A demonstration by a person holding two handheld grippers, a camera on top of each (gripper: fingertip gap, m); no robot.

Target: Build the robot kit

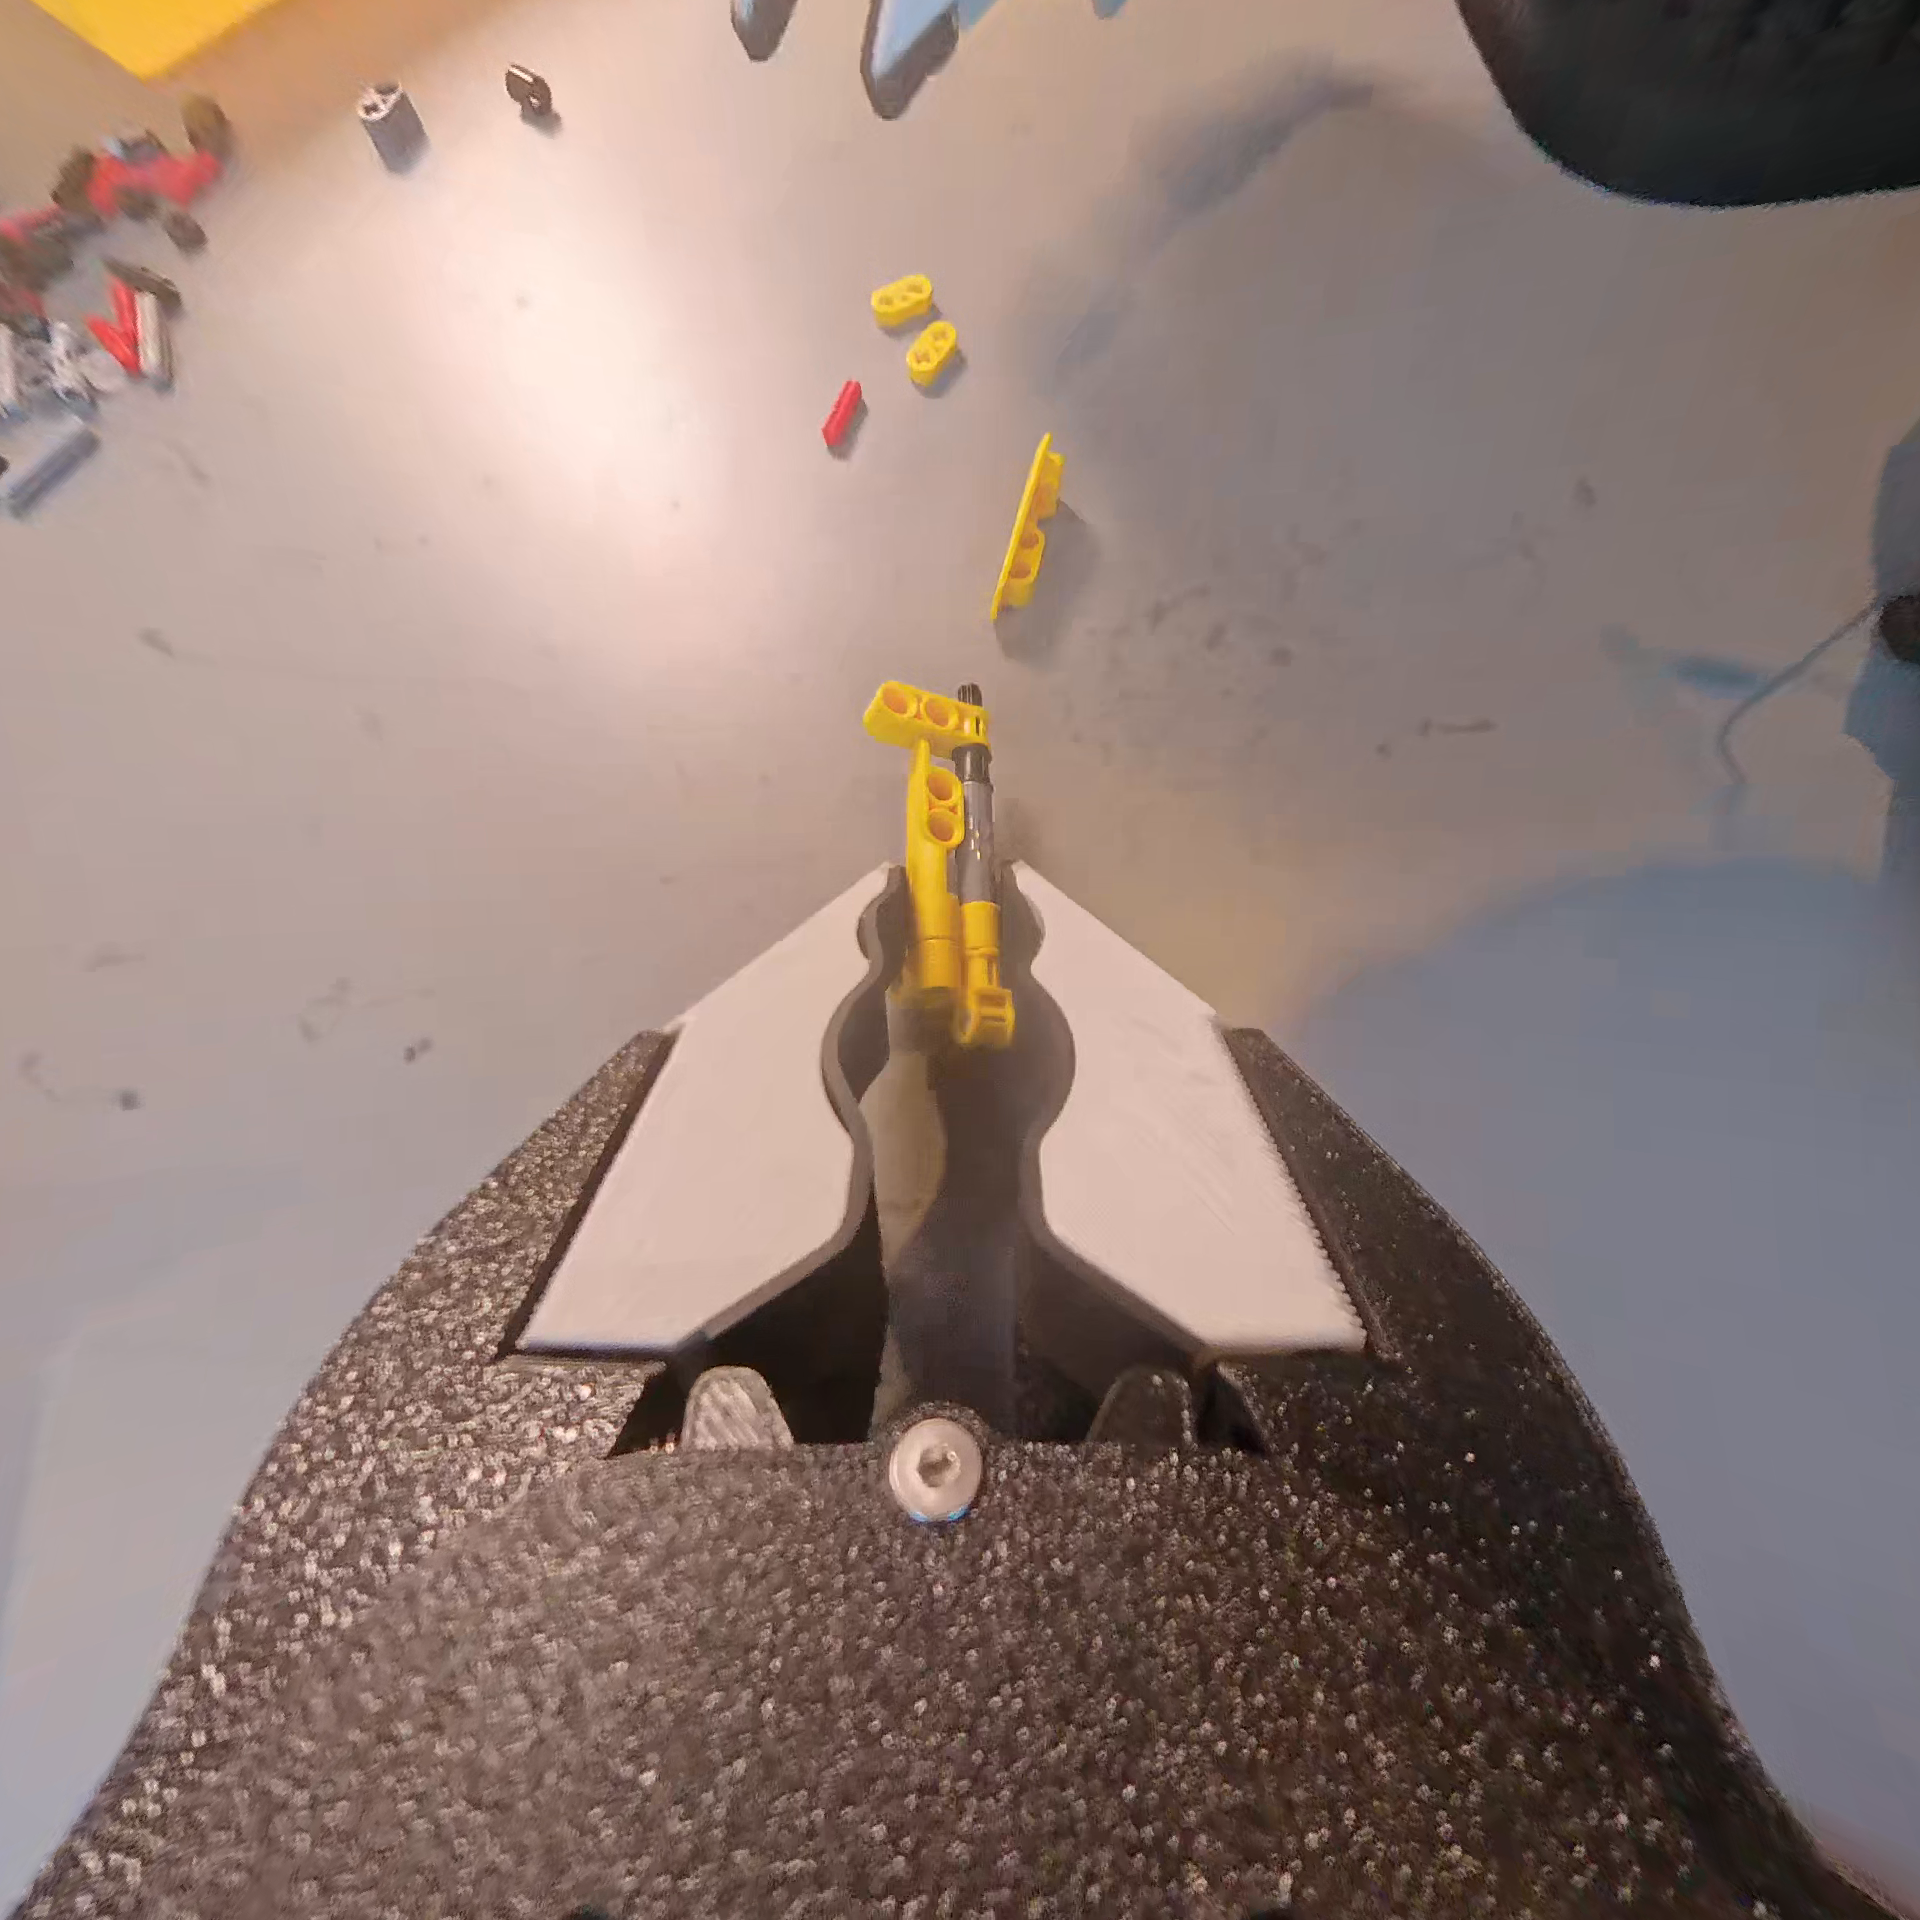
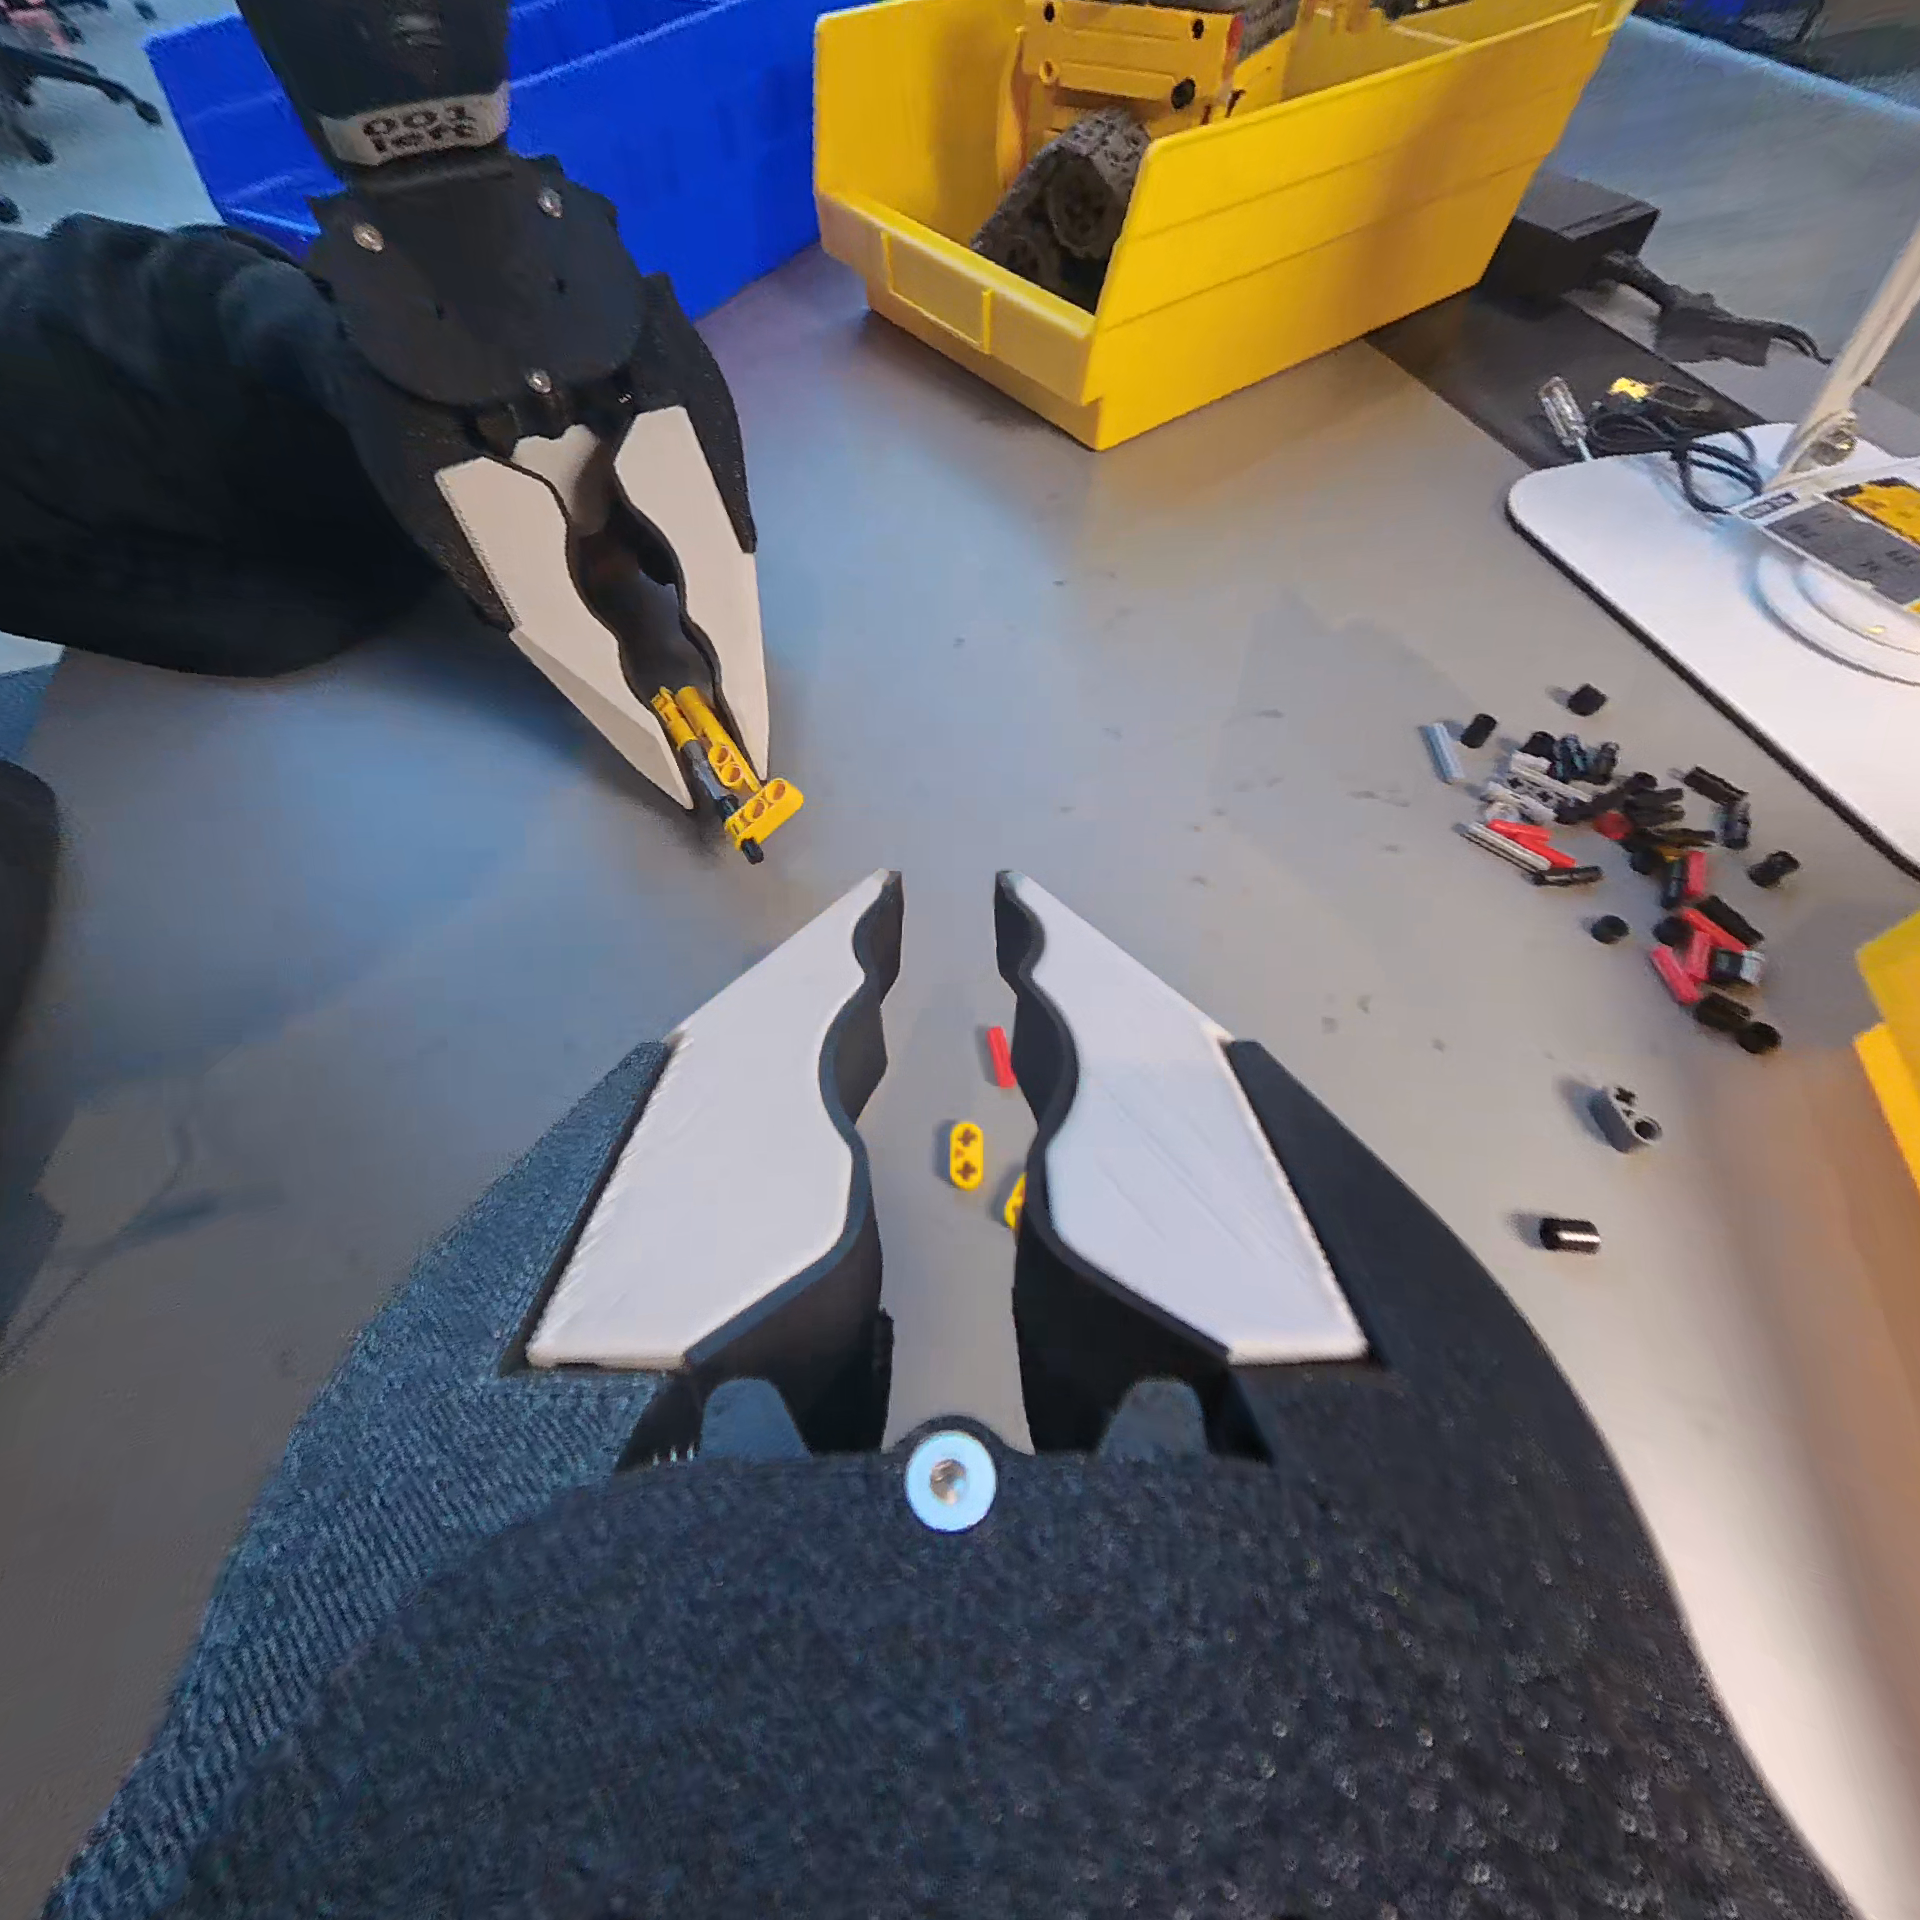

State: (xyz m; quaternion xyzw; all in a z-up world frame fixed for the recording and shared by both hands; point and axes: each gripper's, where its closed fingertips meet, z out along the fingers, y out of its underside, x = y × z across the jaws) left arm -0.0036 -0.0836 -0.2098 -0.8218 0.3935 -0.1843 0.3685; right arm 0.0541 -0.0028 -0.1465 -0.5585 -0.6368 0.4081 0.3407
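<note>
A grey band [image 2: 414, 130] around the left gripper [image 2: 727, 774] carries printed characters. Printed cards [image 2: 1844, 530] lie on a white stand base [image 2: 1662, 582]; their writing is too small to read.

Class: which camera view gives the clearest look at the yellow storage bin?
The right wrist view. The yellow storage bin stands in full at the back of the table, with a yellow and black model inside. The left wrist view catches only a yellow corner at its top edge, likely the same bin.

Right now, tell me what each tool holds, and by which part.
Left tool grips the yellow assembly by its lower end. Right tool is open, holding nothing.
</note>
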